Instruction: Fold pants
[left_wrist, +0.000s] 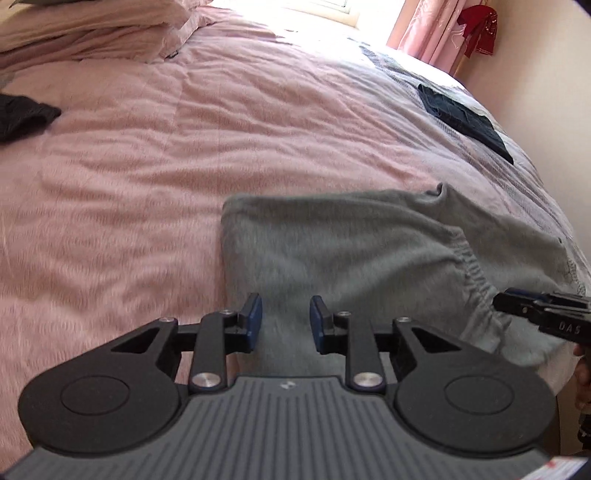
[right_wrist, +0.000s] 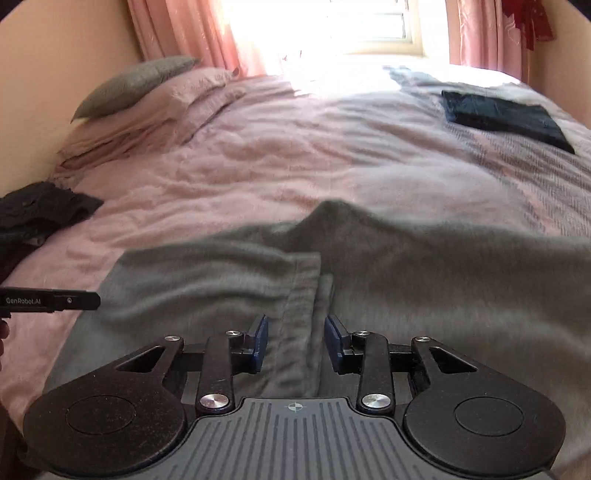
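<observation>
Tools (left_wrist: 286, 321) above blurred, half-folded grey pants (right_wrist: 406, 266).

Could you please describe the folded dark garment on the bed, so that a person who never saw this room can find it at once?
Start from the wide bed with the pink quilted cover and look to its far right corner, near the bright window. There, on a grey striped blanket, lies the dark blue folded garment. Unlike the crumpled black clothes at the left edge and the loose grey sweatpants in front, it is a flat, neat rectangle.
</observation>
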